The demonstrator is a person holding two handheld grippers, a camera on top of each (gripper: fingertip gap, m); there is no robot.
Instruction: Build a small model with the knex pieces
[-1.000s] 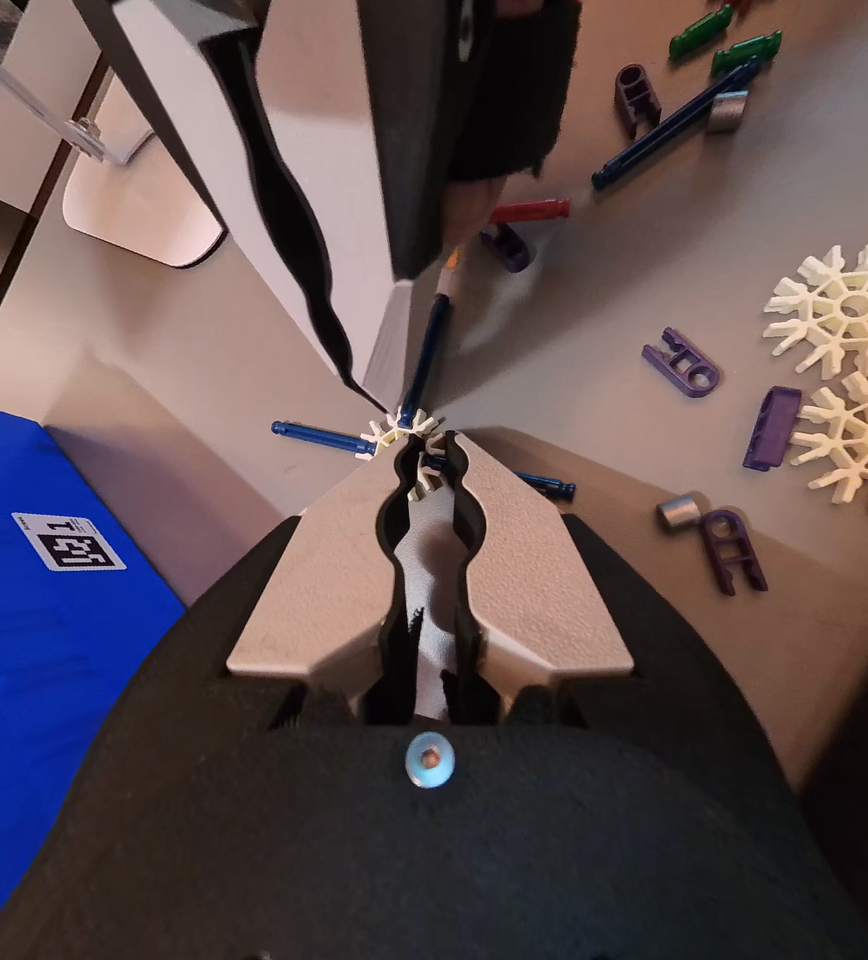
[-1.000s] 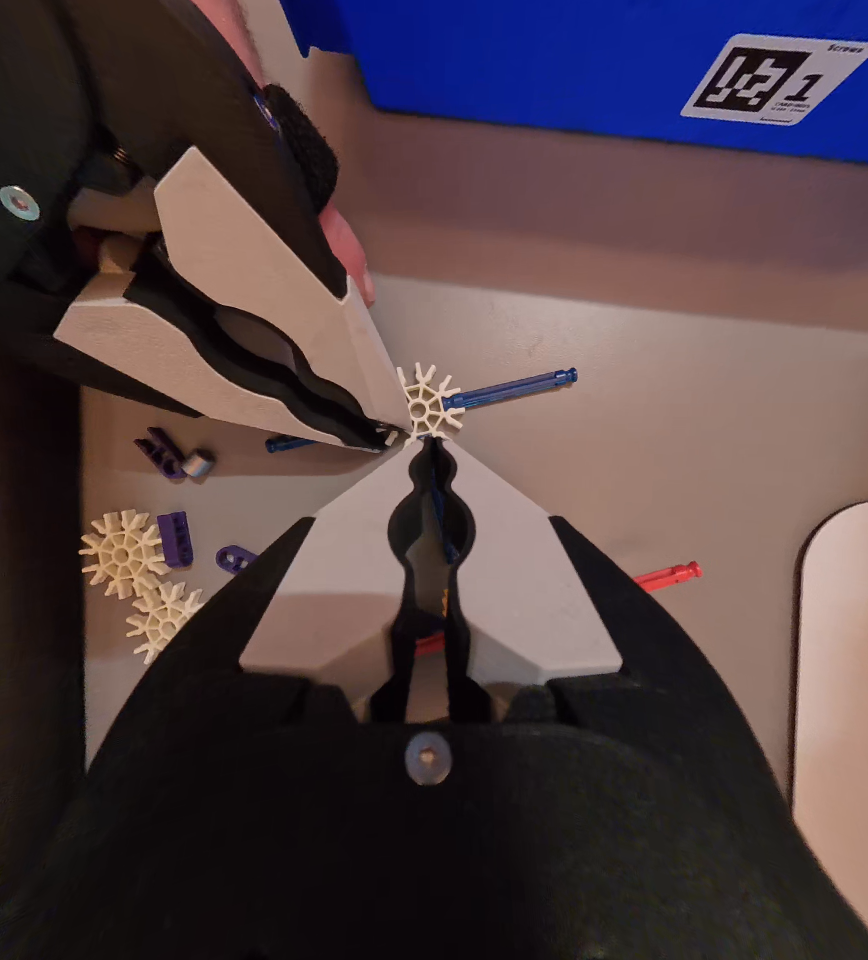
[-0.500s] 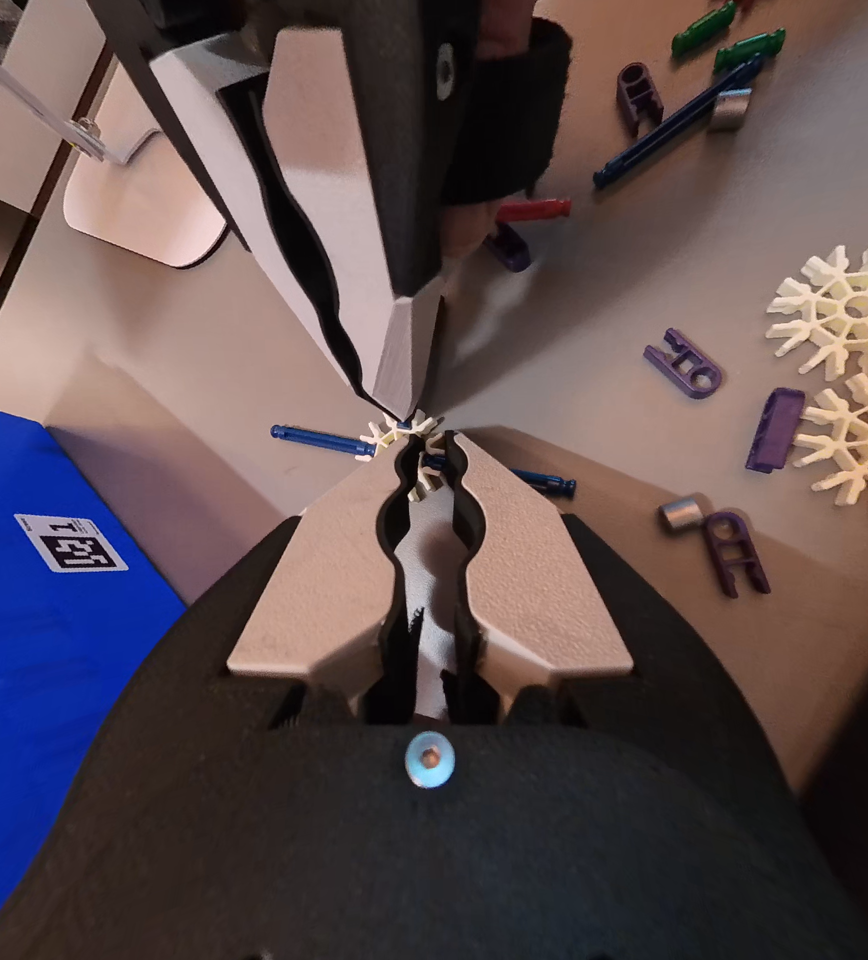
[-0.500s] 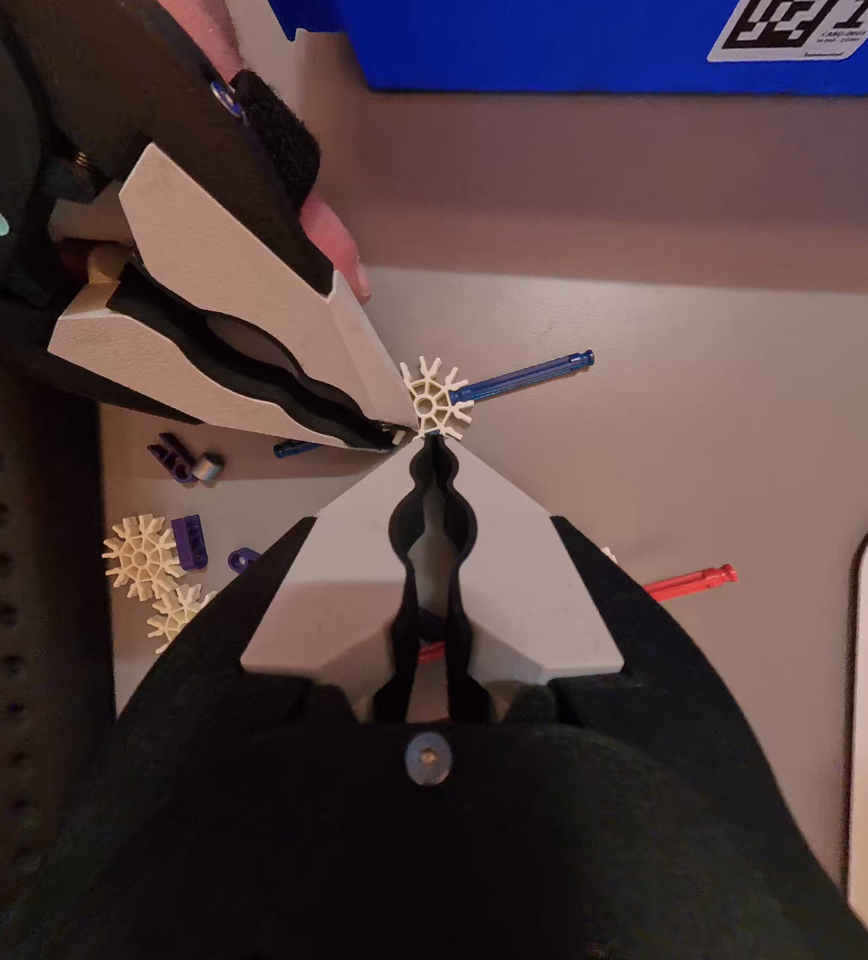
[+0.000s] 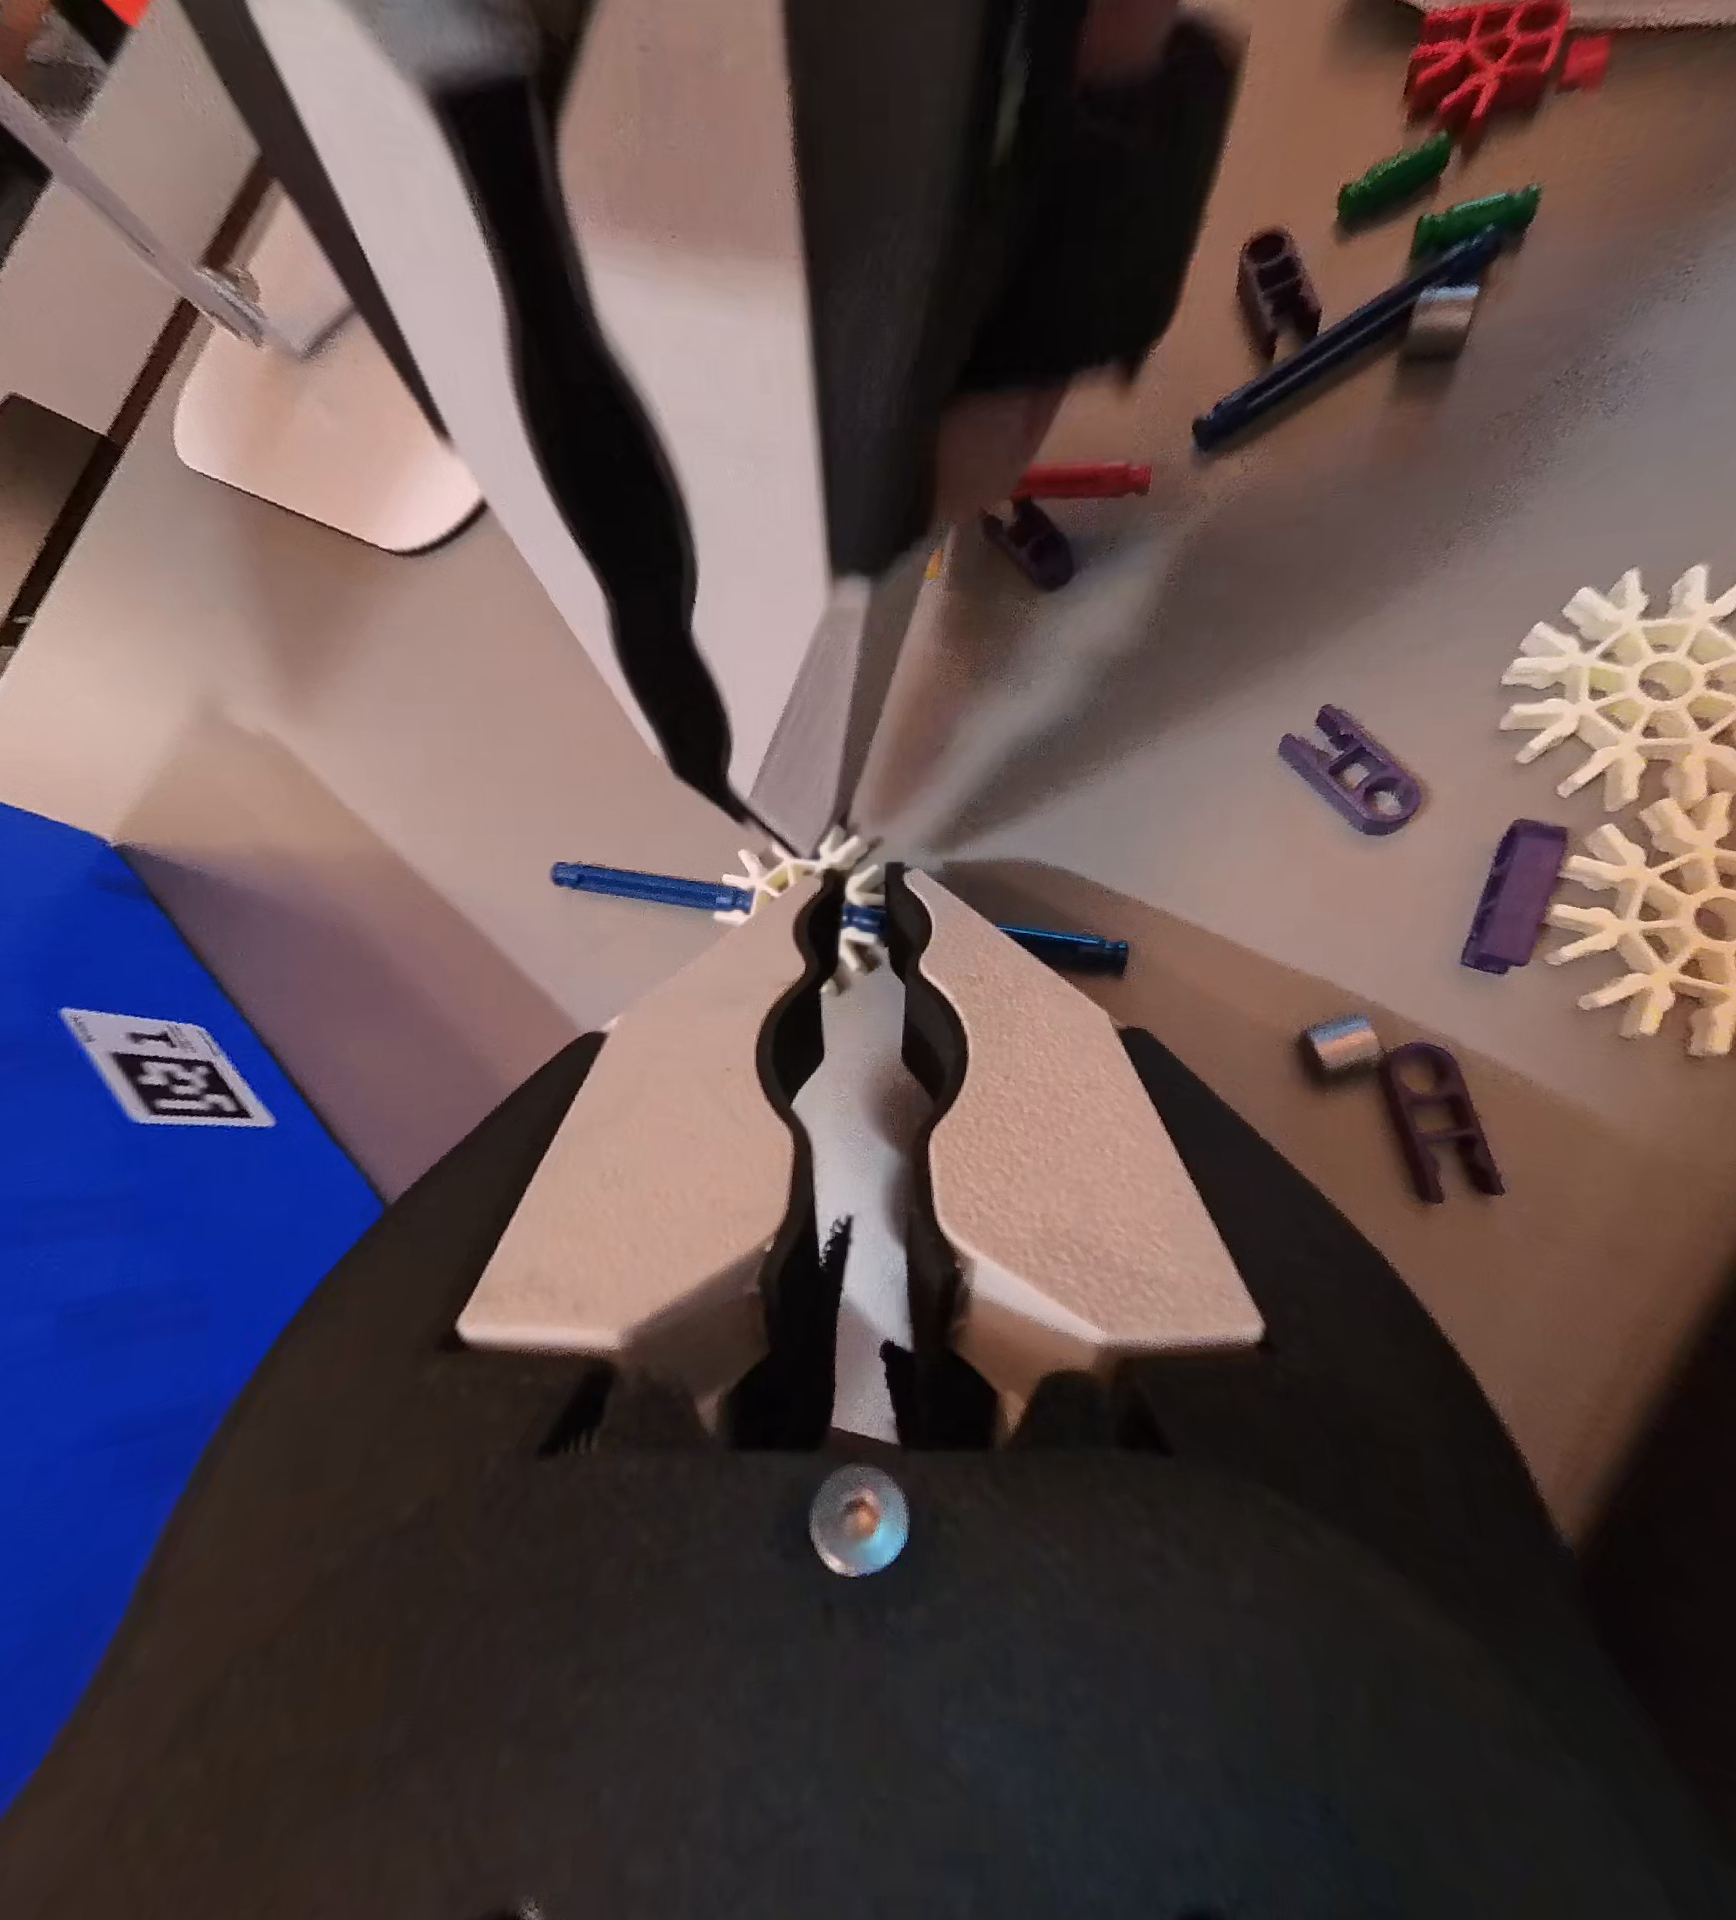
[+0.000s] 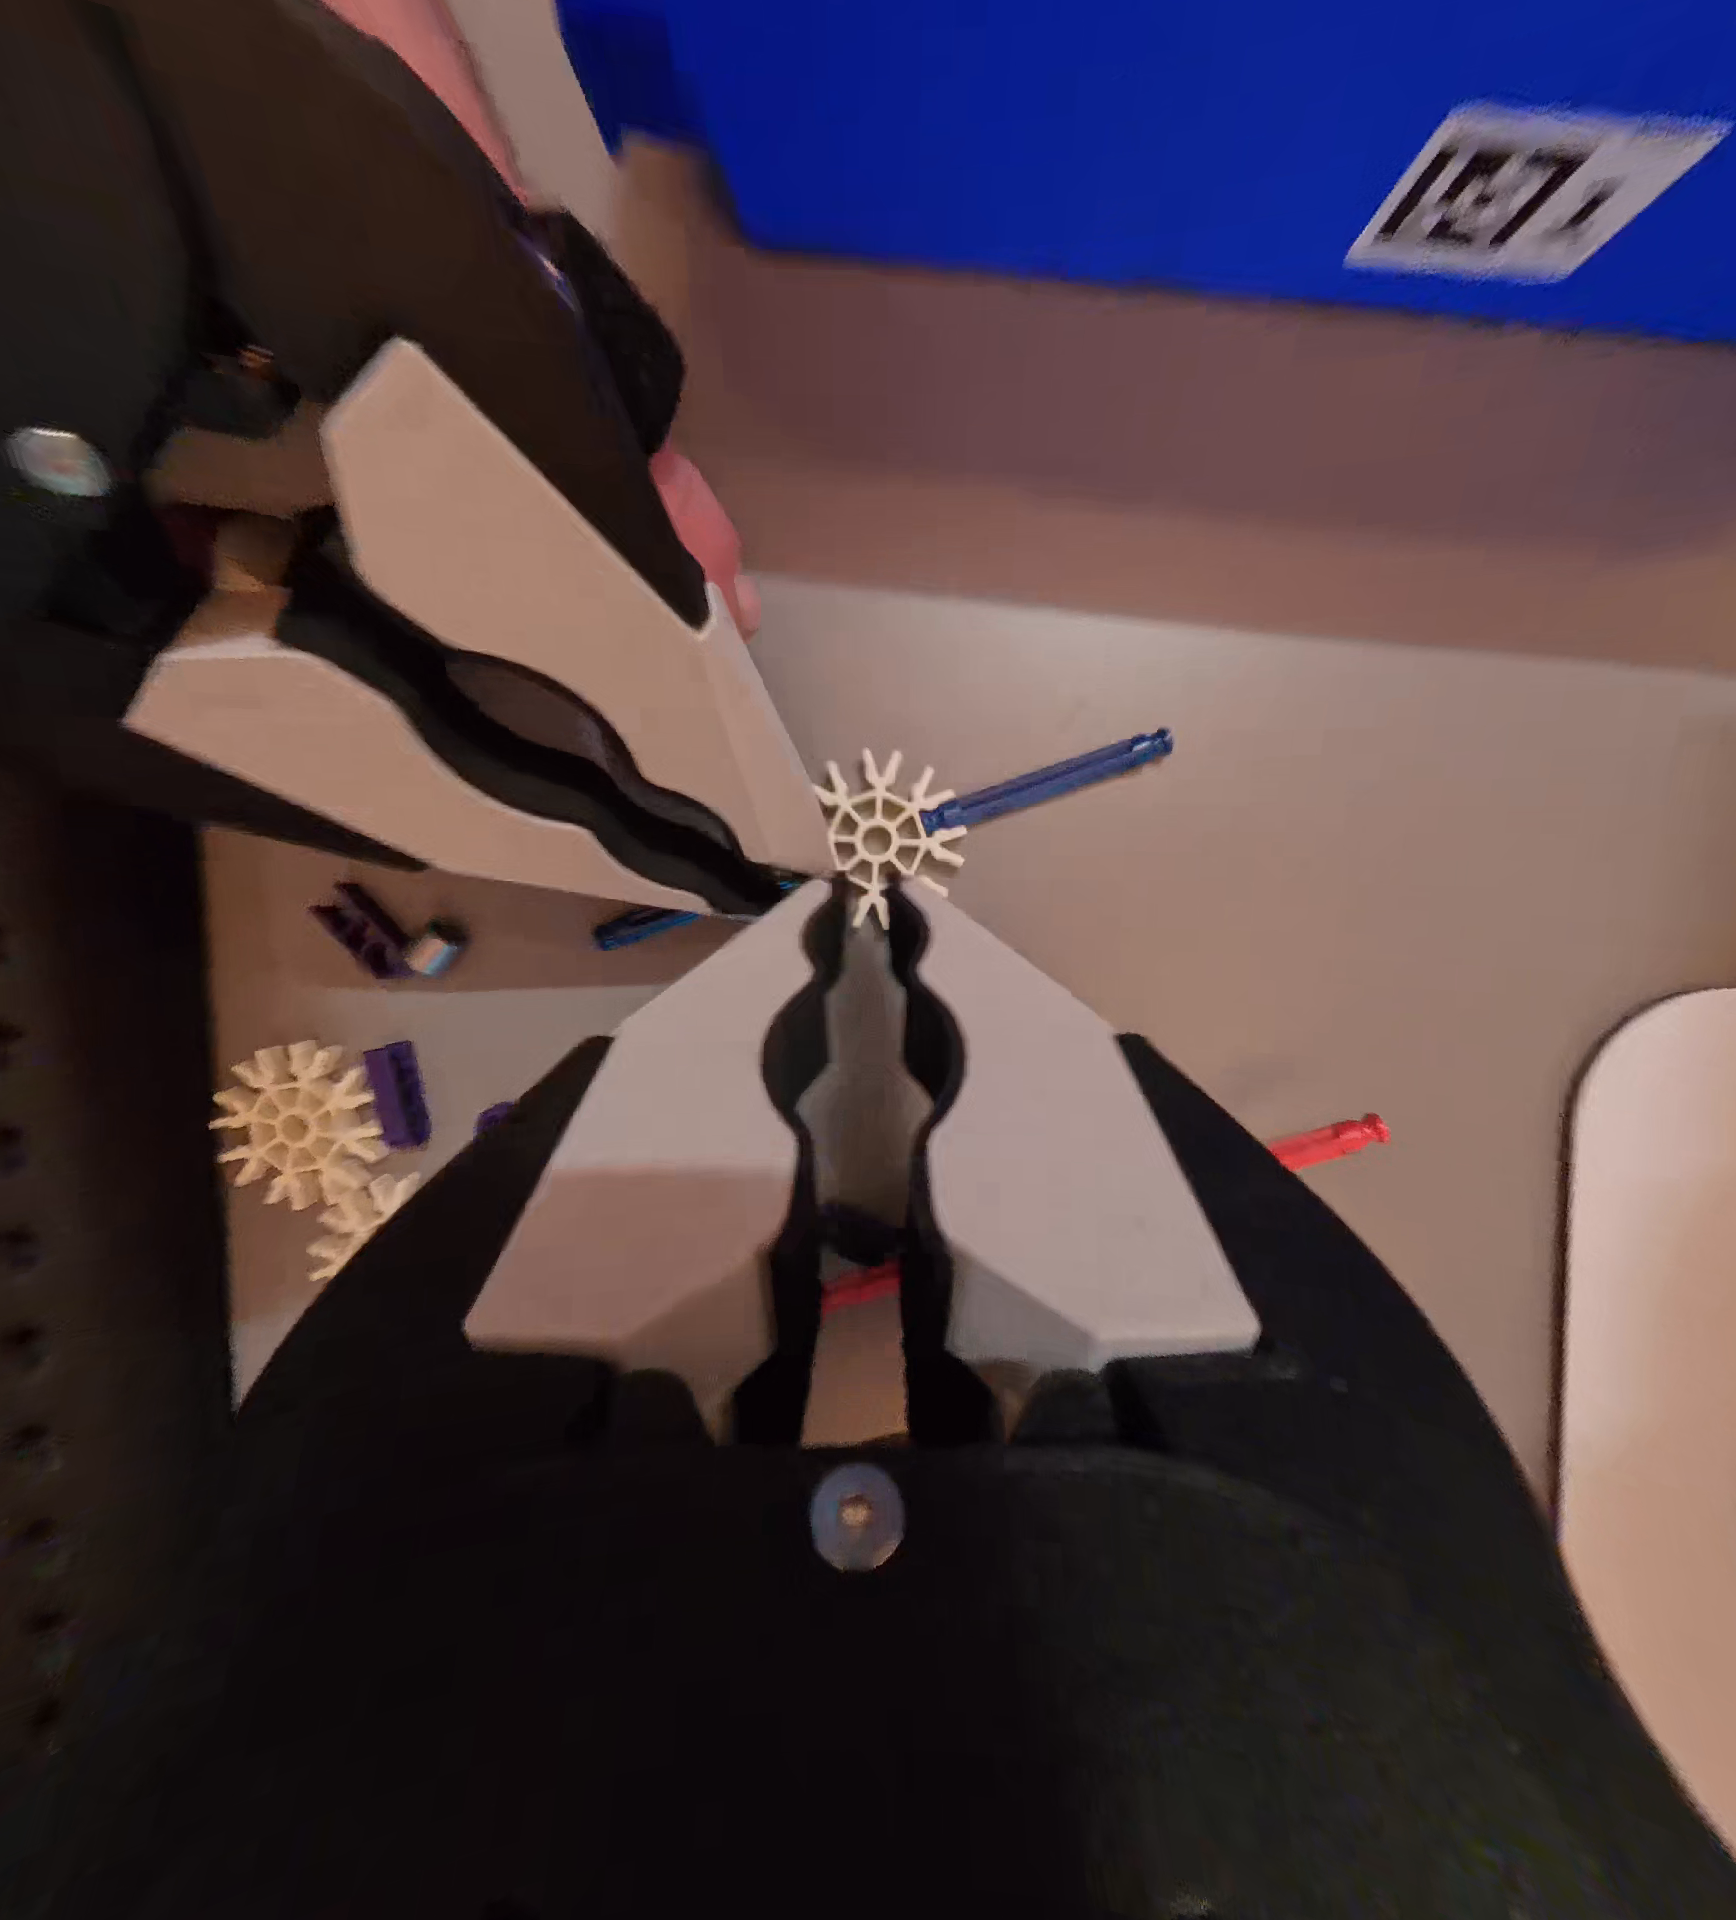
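Small white hub (image 6: 883,837) with blue rods (image 6: 1051,777) off table; our left gripper (image 5: 859,902) pinches rod beside hub. Right gripper (image 6: 869,906) narrow at hub's spoke, grip unclear. We keep hub steady, pressure light.

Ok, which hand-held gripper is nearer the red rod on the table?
Right. The red rod lies beneath the right hand-held gripper, crossing behind its fingers. The left hand-held gripper sits well apart from it.

Beige table (image 5: 1466,582), loose snowflake connectors (image 5: 1664,686), purple clips (image 5: 1357,771), rods (image 5: 1347,338)
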